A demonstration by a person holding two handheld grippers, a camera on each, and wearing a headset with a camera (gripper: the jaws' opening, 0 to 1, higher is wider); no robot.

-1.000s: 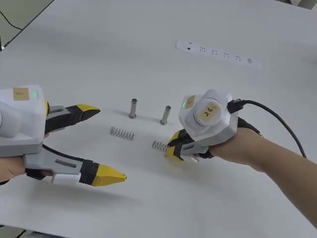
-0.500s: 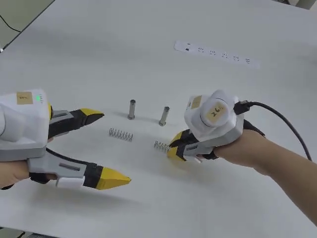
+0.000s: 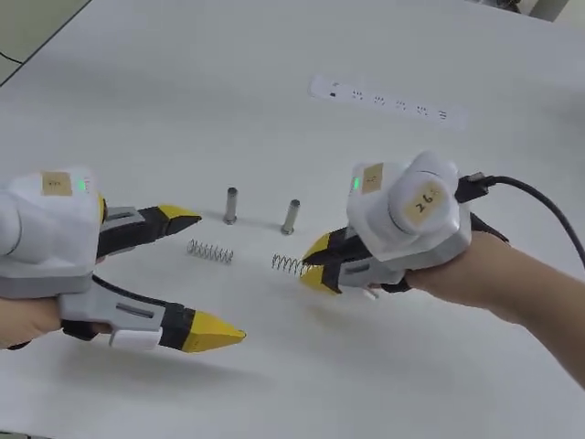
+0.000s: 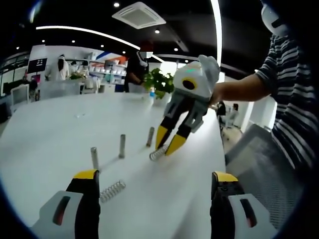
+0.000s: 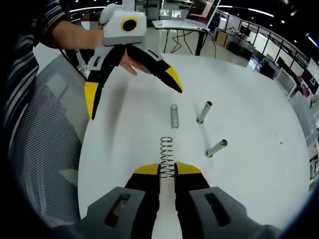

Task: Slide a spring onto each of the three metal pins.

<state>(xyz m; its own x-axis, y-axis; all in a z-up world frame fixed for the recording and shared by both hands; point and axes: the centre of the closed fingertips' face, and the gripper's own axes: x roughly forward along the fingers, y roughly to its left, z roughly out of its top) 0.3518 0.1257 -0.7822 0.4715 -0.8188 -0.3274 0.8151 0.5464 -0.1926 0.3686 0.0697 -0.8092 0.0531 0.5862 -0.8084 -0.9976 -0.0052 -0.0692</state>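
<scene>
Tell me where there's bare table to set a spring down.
Bare table stretches between the power strip and the pins, also along the near edge, on the person's side of both grippers. Crowded: the band where the pins, loose spring, left gripper and right gripper with its spring meet.

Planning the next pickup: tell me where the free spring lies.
In the head view the free spring lies flat on the table, just below the left-hand pin, between the left gripper and the held spring in the right gripper's jaws.
</scene>
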